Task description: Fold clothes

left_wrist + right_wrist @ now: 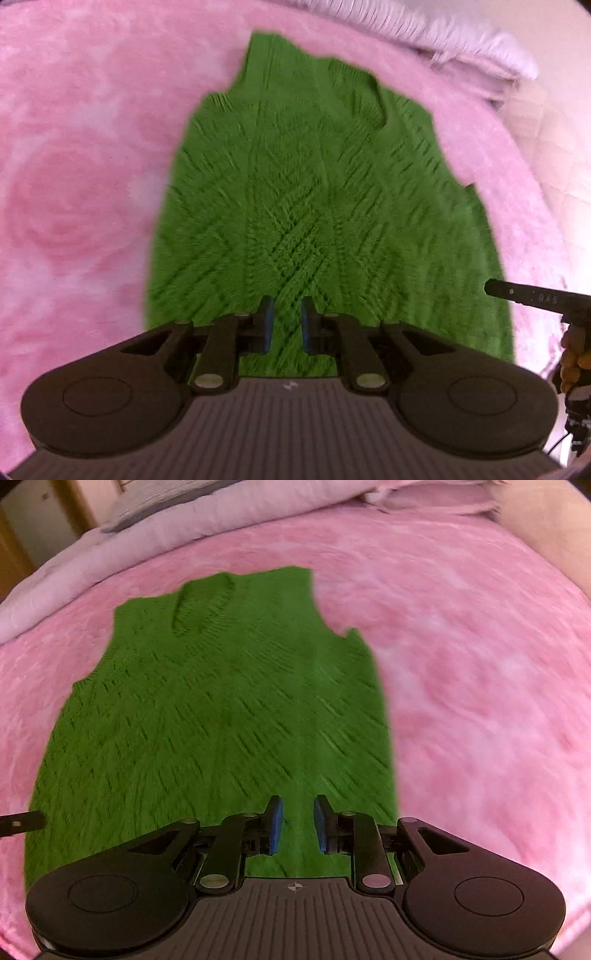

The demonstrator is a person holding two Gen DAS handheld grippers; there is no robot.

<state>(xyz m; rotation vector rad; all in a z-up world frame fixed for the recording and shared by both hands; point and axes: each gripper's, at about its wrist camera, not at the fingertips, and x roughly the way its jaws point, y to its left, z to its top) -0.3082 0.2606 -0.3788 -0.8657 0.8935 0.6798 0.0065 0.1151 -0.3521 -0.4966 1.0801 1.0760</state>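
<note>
A green knitted sleeveless vest point(314, 206) lies flat on the pink blanket, its V-neck towards the far end. In the right wrist view the same vest point(221, 709) spreads from the centre to the left. My left gripper point(287, 306) hovers over the vest's near hem, its blue pads apart with only flat knit showing in the gap. My right gripper point(298, 806) hangs over the hem near the vest's right edge, pads apart, nothing pinched. The right gripper's black finger point(517, 295) pokes in at the right edge of the left wrist view.
A pink fluffy blanket point(480, 701) covers the bed on all sides of the vest. A pale lilac quilt point(166, 542) and pillow point(491, 48) lie along the far edge. A hand point(572, 354) shows at the right rim. Wooden furniture point(22, 550) stands beyond the bed.
</note>
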